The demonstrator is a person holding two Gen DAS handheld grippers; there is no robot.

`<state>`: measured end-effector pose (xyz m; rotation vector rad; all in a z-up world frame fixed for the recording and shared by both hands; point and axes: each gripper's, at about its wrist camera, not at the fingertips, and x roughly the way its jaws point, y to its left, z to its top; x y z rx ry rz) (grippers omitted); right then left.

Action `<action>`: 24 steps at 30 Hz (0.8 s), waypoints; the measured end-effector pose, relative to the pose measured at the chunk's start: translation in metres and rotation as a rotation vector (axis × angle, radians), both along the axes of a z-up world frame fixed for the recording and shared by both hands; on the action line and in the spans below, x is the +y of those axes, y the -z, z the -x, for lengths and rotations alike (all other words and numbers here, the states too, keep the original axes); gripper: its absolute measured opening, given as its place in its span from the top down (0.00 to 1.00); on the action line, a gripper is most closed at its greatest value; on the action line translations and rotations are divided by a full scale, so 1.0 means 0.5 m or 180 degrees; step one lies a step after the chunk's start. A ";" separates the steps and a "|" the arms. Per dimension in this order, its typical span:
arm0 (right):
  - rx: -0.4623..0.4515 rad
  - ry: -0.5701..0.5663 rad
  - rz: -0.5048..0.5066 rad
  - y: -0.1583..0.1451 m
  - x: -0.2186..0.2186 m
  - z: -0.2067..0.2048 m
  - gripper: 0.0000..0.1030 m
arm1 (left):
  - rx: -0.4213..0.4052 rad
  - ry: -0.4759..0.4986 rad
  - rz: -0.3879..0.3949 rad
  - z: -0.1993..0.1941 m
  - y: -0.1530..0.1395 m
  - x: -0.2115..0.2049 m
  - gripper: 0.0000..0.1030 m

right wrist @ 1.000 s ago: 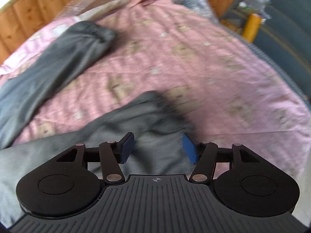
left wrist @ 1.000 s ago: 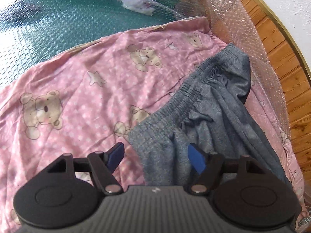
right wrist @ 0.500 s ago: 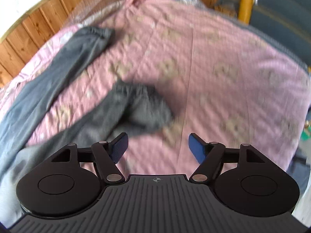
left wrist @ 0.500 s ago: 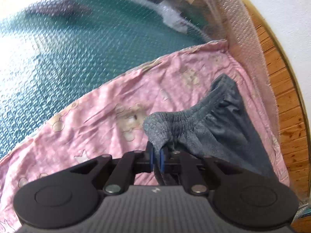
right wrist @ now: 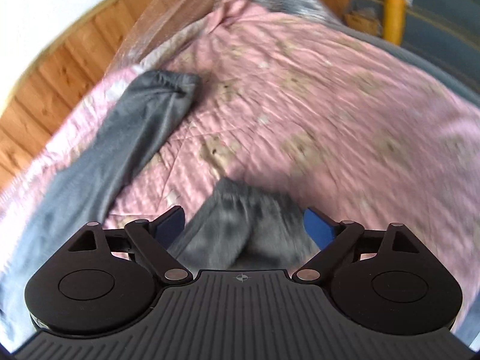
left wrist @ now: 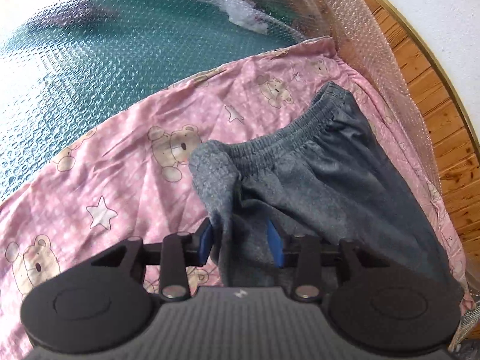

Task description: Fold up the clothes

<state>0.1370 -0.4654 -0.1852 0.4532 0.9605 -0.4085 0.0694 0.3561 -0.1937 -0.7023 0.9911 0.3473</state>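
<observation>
Grey sweatpants (left wrist: 324, 186) lie on a pink bear-print sheet (left wrist: 120, 180). In the left wrist view their elastic waistband (left wrist: 288, 132) runs across the middle, and its near corner is folded up between my fingers. My left gripper (left wrist: 241, 241) stands partly open around that fold, its blue pads apart. In the blurred right wrist view one pant leg (right wrist: 141, 126) stretches along the left, and the other leg's cuff (right wrist: 240, 225) sits between the wide-open pads of my right gripper (right wrist: 244, 225).
Teal mattress under bubble wrap (left wrist: 105, 54) lies beyond the sheet. A wooden panel wall (left wrist: 435, 105) borders the bed, also in the right wrist view (right wrist: 60, 69). An orange cylinder (right wrist: 394, 15) stands far right.
My left gripper went from open to shut on the waistband corner, and now its pads have parted again. My right gripper stayed open and moved back over the leg cuff.
</observation>
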 end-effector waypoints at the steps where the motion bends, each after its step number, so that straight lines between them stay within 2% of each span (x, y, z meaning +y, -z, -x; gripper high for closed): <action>1: 0.0085 -0.0126 0.0054 0.013 -0.003 -0.028 0.12 | 0.0045 0.0009 -0.0036 -0.004 0.005 -0.008 0.64; 2: 0.0175 -0.0262 0.0107 0.031 -0.008 -0.052 0.13 | 0.0096 0.0028 -0.0073 -0.010 0.012 -0.016 0.64; 3: 0.0289 -0.0408 0.0141 0.051 -0.007 -0.072 0.14 | 0.0162 0.0033 -0.0127 -0.016 0.018 -0.024 0.70; 4: 0.0409 -0.0556 0.0171 0.070 -0.004 -0.090 0.20 | 0.0212 0.0036 -0.0167 -0.022 0.023 -0.029 0.78; 5: 0.0530 -0.0704 0.0200 0.089 -0.001 -0.108 0.54 | 0.0242 0.0037 -0.0195 -0.027 0.026 -0.032 0.96; 6: 0.0452 -0.0815 0.0184 0.077 -0.003 -0.111 0.94 | 0.0239 0.0002 -0.0217 -0.030 0.022 -0.032 0.96; 9: 0.0049 -0.1116 0.0094 0.013 -0.013 -0.106 0.96 | 0.0167 -0.0126 -0.0237 -0.031 -0.004 -0.027 0.96; 13: -0.1118 -0.1374 -0.0081 -0.177 -0.087 -0.008 0.96 | 0.0005 -0.0069 -0.0120 -0.012 -0.060 -0.018 0.96; 15: -0.1283 -0.1533 -0.0020 -0.221 -0.115 0.050 0.96 | -0.0037 0.0040 -0.0073 0.004 -0.081 -0.019 0.96; 17: -0.1153 -0.1710 0.0156 -0.206 -0.133 0.105 0.96 | -0.0037 0.0145 -0.0040 0.023 -0.084 -0.023 0.96; 19: -0.0691 -0.1704 -0.0073 -0.124 -0.170 0.147 0.91 | 0.0064 0.0302 -0.0001 0.038 -0.065 -0.030 0.96; 20: -0.0410 -0.1582 -0.0113 -0.073 -0.185 0.168 0.80 | 0.0161 0.0399 -0.0006 0.043 -0.049 -0.035 0.96; 21: -0.0115 -0.1391 -0.0062 -0.025 -0.194 0.193 0.60 | 0.0280 0.0472 -0.0041 0.048 -0.030 -0.041 0.96; 22: 0.0104 -0.1182 -0.0085 0.013 -0.200 0.220 0.60 | 0.0384 0.0498 -0.0061 0.054 -0.010 -0.043 0.96; 23: 0.0155 -0.0987 -0.0203 0.035 -0.203 0.247 0.60 | 0.0447 0.0467 -0.0060 0.061 0.006 -0.043 0.96; 24: 0.0085 -0.0805 -0.0369 0.045 -0.208 0.272 0.60 | 0.0473 0.0401 -0.0049 0.065 0.017 -0.042 0.96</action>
